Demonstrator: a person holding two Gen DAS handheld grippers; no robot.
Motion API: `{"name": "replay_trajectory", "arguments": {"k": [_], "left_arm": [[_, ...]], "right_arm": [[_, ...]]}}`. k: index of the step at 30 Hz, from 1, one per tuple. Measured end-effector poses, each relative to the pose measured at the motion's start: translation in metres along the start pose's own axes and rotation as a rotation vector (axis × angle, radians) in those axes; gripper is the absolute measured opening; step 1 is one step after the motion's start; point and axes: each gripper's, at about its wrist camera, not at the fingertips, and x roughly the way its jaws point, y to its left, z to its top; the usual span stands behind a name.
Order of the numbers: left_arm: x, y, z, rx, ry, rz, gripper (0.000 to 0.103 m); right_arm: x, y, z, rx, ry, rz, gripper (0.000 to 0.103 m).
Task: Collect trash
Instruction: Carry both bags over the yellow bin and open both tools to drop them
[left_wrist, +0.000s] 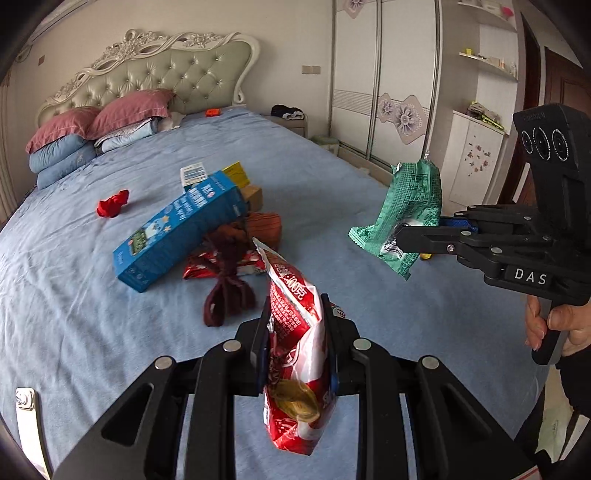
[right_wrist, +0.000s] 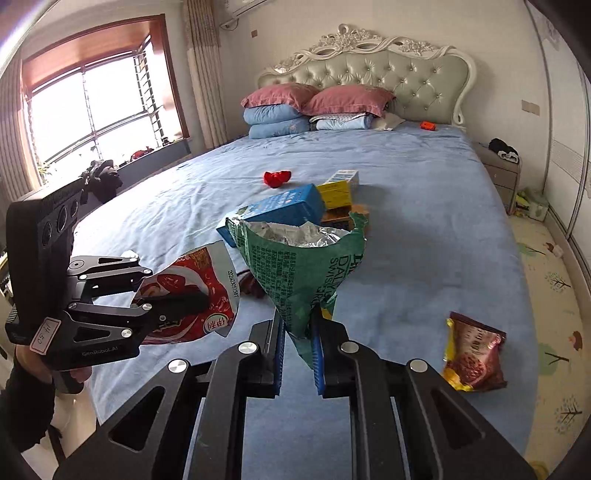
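Right wrist: green bag (right_wrist: 306, 269) torn open, foil-lined, contents possibly none

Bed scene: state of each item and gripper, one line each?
left gripper: shut on red snack bag
red snack bag: torn open, lifted off bed
right gripper: shut on green wrapper
green wrapper: torn open, lifted
blue carton: lying on bed
brown-yellow wrapper: lying on bed edge

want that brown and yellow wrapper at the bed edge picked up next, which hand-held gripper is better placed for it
Right, probably. The brown and yellow wrapper lies close on its right side, but the right hand-held gripper is shut on the green bag; the left holds the red bag. Either must unload first.
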Motion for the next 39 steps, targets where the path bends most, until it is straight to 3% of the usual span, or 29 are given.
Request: {"name": "replay_trajectory", "arguments": {"k": [13, 23, 30, 36, 37, 38, 39], "left_arm": [[0.092, -0.201, 0.06, 0.147, 0.047, -0.323, 0.024], [0.175, -0.366, 0.064, 0.262, 0.22, -0.566, 0.024], [0.229, -0.449, 0.045, 0.296, 0.379, -0.637, 0.024], [0.262, -0.483, 0.029, 0.311, 0.471, -0.642, 0.027], [0.268, -0.483, 0.026, 0.299, 0.48, -0.639, 0.039], [0.273, -0.482, 0.025, 0.283, 0.49, -0.64, 0.061], [0.279, -0.481, 0.023, 0.265, 0.491, -0.631, 0.073]], "right_arm": [[-0.144, -0.165, -0.108, 0.241, -0.028, -0.318, 0.013], [-0.227, -0.244, -0.218, 0.434, 0.025, -0.506, 0.013], [-0.249, -0.284, -0.284, 0.571, 0.089, -0.564, 0.013], [-0.246, -0.306, -0.318, 0.634, 0.118, -0.552, 0.014], [-0.246, -0.309, -0.323, 0.642, 0.123, -0.541, 0.024], [-0.245, -0.311, -0.327, 0.651, 0.129, -0.536, 0.036], [-0.245, -0.312, -0.331, 0.655, 0.13, -0.555, 0.064]]}}
